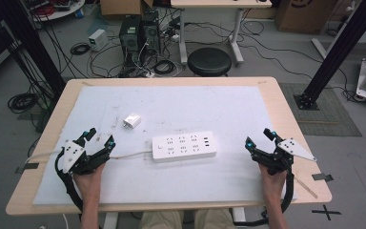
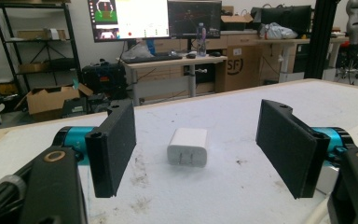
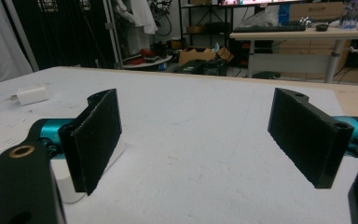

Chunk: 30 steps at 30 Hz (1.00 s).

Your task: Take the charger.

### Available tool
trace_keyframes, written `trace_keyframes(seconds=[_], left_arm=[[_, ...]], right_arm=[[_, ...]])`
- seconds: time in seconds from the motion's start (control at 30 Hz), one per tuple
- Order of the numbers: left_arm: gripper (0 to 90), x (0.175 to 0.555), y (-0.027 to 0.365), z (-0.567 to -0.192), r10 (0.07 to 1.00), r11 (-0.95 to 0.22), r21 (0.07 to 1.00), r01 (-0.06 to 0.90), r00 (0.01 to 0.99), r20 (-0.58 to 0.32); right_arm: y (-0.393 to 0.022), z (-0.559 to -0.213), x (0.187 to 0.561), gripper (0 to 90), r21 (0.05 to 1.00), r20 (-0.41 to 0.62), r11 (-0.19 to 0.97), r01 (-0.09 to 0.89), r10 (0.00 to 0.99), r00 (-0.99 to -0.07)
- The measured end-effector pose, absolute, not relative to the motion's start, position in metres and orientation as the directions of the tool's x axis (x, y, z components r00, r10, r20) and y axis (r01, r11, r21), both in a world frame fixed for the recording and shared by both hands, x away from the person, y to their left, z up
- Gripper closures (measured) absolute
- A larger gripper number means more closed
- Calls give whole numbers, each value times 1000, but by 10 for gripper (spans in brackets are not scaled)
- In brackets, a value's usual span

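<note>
- The left gripper (image 1: pixel 99 138) sits in the lower left of the high view, its jaws wide apart and holding nothing.
- The charger (image 1: pixel 132 120), a small white block, lies on the white mat (image 1: pixel 209 102) a little above and right of that gripper, near it but not touching.
- In the left gripper view the charger (image 2: pixel 188 147) is in the middle of the frame, between the two jaws but farther off, with its two metal pins facing the camera.
- The step in hand seems to be the reach for the charger; the person should move the left gripper straight forward and keep the block centred between the jaws.
- The jaws should close on the two flat side faces, not on the pin face, so that the pins stay free for plugging.
- A low approach is better, because the block is short and can slide on the mat.
- The strip (image 1: pixel 184 146) lies in the centre of the high view, with its cable running left toward the left gripper; the person should not drag this cable.
- The right gripper (image 1: pixel 258 137), lower right in the high view, also has its jaws apart and empty; it can hold the strip steady later.
</note>
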<state>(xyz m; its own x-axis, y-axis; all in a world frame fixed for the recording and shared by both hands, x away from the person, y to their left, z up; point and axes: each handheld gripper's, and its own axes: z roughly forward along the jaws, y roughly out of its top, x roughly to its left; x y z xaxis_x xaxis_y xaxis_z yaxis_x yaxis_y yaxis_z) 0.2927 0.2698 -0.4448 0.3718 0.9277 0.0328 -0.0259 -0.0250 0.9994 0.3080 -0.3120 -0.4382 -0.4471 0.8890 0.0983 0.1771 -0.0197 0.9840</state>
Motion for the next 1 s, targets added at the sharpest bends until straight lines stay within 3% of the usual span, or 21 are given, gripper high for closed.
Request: trace_keyframes(seconds=[0.6,1.0], left_arm=[[286,295,268,-444,925,-34,999,6,380,29],[300,307,264,-436,919,-11,991,136,392,-44]], right_arm=[[-307,-438,311,178,980,70,25,199,888,-454],[-308,-438,308,178,982,73,17,189,886,-458]])
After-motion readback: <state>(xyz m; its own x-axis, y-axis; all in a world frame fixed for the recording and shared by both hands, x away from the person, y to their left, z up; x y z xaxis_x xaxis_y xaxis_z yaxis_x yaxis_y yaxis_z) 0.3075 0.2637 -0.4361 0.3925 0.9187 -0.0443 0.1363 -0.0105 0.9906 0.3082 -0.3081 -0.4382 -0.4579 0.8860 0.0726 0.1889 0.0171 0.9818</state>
